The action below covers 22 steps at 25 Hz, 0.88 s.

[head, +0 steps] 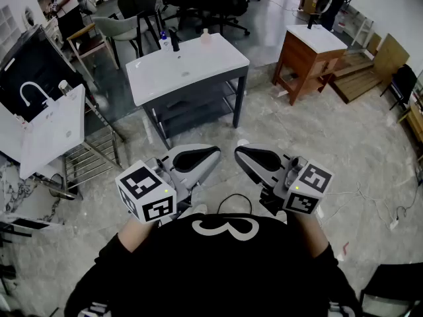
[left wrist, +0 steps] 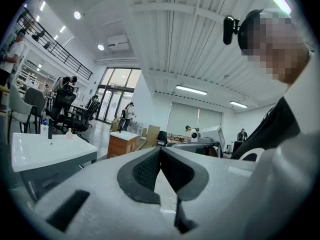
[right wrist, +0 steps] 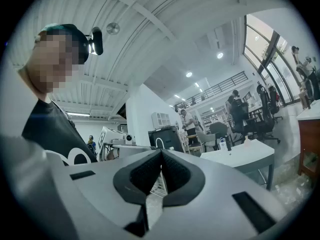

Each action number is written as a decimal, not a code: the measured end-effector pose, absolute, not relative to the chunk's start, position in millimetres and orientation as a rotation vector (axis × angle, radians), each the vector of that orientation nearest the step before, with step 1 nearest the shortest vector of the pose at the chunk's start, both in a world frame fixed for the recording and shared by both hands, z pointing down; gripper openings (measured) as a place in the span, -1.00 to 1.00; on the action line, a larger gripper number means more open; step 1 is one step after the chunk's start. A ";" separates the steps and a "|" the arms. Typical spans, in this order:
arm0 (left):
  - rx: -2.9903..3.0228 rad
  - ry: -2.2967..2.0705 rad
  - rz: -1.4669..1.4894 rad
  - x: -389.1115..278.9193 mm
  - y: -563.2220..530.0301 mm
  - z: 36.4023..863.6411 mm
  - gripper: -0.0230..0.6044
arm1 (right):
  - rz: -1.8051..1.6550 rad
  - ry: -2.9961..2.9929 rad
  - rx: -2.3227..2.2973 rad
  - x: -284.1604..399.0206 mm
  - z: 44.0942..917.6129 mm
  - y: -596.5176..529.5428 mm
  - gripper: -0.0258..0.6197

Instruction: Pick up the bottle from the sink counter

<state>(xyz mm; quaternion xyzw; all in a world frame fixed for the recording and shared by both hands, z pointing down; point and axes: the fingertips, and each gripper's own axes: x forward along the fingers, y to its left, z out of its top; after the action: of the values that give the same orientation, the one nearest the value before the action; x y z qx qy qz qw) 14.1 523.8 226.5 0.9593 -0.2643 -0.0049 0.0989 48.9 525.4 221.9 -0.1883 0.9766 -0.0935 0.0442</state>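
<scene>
Both grippers sit close to my chest, held level and turned in toward each other. The left gripper (head: 211, 156) has its jaws pressed together on nothing. The right gripper (head: 240, 152) is likewise closed and empty. Just past them lies pale marble floor (head: 277, 131), which separates me from the sink counter (head: 218, 61), well apart from either gripper. To the near left a white basin slab (head: 53, 134) leans on a metal rack (head: 92, 157). White cables (head: 370, 193) trail over the floor at the right. On the counter's far edge a blue-labelled bottle (head: 164, 39) stands left of the black tap (head: 175, 41), and a pale pink bottle (head: 205, 37) stands to its right. A wooden vanity (head: 301, 61) stands at the far right, and office chairs (head: 218, 2) crowd behind the counter.
</scene>
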 end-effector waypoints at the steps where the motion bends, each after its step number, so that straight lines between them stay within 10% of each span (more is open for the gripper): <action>1: 2.846 -0.780 -0.015 13.4 526.5 226.1 -0.88 | -0.283 2.988 -0.575 47.7 222.0 528.3 -0.88; 22: 2.868 -0.789 0.006 15.3 502.5 229.9 -0.88 | -0.352 2.961 -0.543 49.0 227.3 506.2 -0.88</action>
<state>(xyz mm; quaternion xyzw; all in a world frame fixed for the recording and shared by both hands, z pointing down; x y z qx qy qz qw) 15.3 502.5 229.9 0.9608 -0.2644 0.0019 0.0836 49.0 506.2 227.3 -0.1789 0.9754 -0.1159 0.0553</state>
